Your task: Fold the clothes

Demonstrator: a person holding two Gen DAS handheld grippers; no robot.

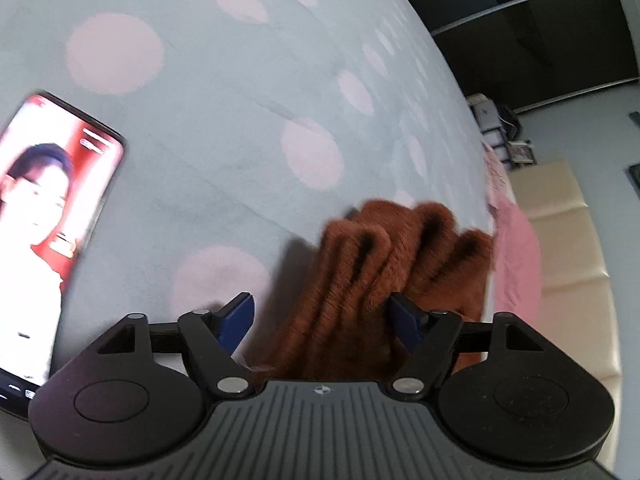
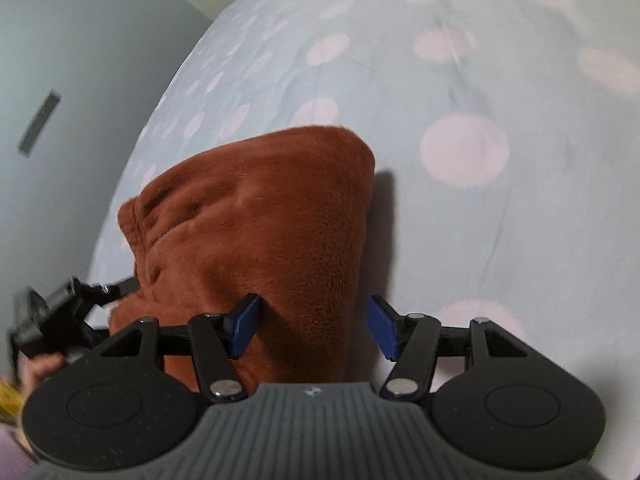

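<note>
On the bed's pale blue sheet (image 1: 248, 184) dotted with pink circles lies the rust-brown fleece garment (image 2: 256, 220), bunched into a soft mound near the mattress edge. My right gripper (image 2: 314, 326) sits low over it with its blue fingers (image 2: 244, 326) spread apart and released; the left one presses against the fleece, the right one stands clear beside it. My left gripper (image 1: 326, 318) is likewise spread wide, gripping nothing, its right finger (image 1: 404, 318) touching the rumpled folds of the same garment (image 1: 384, 264) while the other hovers over bare sheet. A phone (image 1: 48, 220) with a lit screen lies on the sheet well to the left. Something pink (image 1: 516, 256) hangs at the bed's far edge, beside a cream cushioned surface (image 1: 568, 264).
</note>
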